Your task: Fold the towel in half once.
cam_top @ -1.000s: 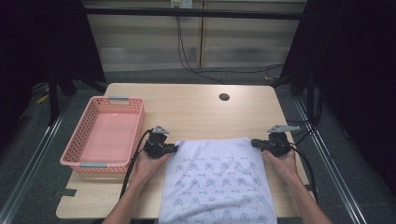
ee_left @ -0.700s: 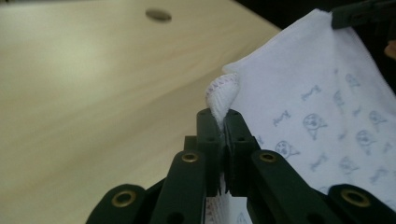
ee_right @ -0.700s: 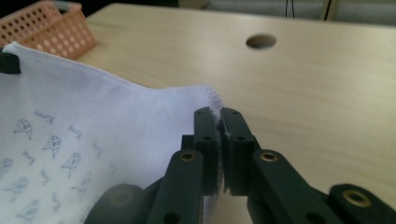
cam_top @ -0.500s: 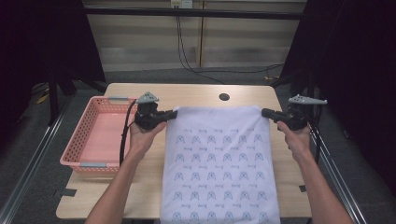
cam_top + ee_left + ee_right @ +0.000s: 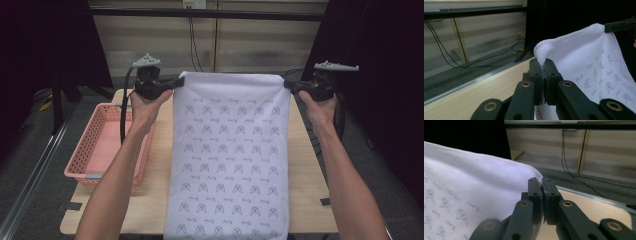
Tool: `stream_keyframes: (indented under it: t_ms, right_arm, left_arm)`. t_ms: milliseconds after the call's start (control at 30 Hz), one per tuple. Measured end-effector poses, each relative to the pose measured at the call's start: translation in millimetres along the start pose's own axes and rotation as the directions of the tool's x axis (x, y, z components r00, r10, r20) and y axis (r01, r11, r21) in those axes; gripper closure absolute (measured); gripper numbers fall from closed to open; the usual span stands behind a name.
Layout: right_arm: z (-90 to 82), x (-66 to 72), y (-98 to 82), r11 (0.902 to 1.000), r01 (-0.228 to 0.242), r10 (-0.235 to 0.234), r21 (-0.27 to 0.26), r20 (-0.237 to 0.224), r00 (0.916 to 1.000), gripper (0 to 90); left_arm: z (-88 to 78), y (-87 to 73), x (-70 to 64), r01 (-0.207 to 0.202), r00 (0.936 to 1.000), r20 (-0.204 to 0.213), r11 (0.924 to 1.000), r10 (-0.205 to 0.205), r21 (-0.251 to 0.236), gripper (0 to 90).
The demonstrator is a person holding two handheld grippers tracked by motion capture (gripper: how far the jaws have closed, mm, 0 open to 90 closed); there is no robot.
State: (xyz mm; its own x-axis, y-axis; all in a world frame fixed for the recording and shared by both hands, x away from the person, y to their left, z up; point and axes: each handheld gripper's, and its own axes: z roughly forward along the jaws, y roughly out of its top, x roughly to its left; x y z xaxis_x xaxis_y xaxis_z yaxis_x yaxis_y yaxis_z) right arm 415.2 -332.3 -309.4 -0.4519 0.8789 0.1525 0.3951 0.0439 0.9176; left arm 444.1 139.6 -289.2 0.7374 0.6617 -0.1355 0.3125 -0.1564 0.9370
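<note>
Two black tongs clamp the corners of a soft white printed cloth, hanging flat.

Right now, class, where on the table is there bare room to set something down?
Free: the far table strip behind the raised cloth, the strip between cloth and basket, and the right edge beside the cloth. Crowded: the middle, under the cloth hanging from both claws.

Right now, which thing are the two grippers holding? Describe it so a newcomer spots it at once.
Start at the wooden table with the pink basket on its left side. Hanging over the table's middle is a white cloth, pinched at its two top corners by the left gripper and the right gripper. It alone is printed with rows of small blue figures.
</note>
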Motion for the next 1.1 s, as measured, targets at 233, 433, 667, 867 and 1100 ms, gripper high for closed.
stream_keyframes:
  t_ms: [233, 433, 667, 867, 1100]
  right_arm:
    - [-6.1, 8.0, 10.1, 0.9999, 0.015, -0.015, -0.003, -0.027, 0.9995, 86.2]
    - [-25.2, 23.8, -31.7, 1.0, 0.004, -0.003, 0.005, -0.109, 0.994, 86.2]
    - [-73.9, 55.1, -83.8, 0.9988, 0.024, -0.015, 0.043, -0.194, 0.981, 86.2]
    - [-99.7, 87.1, -143.2, 0.9858, 0.1, -0.067, 0.135, -0.236, 0.9695, 86.2]
    - [-115.8, 97.7, -208.0, 0.9573, 0.066, 0.008, 0.281, -0.256, 0.9665, 86.1]
  left_arm:
    - [-9.0, -13.8, -10.9, -0.008, 0.9998, 0.017, 0.9998, 0.008, -0.016, 87.2]
    - [-18.4, -48.7, -14.8, 0.003, 0.9984, 0.056, 0.9995, -0.005, 0.032, 87.1]
    - [-45.0, -93.9, -45.0, -0.018, 0.9929, 0.119, 0.9967, 0.008, 0.08, 87.2]
    - [-53.1, -147.3, -71.8, -0.016, 0.9831, 0.182, 0.9859, -0.015, 0.166, 87.1]
    - [-79.4, -200.6, -90.6, 0.011, 0.9779, 0.197, 0.9588, -0.07, 0.284, 87.1]
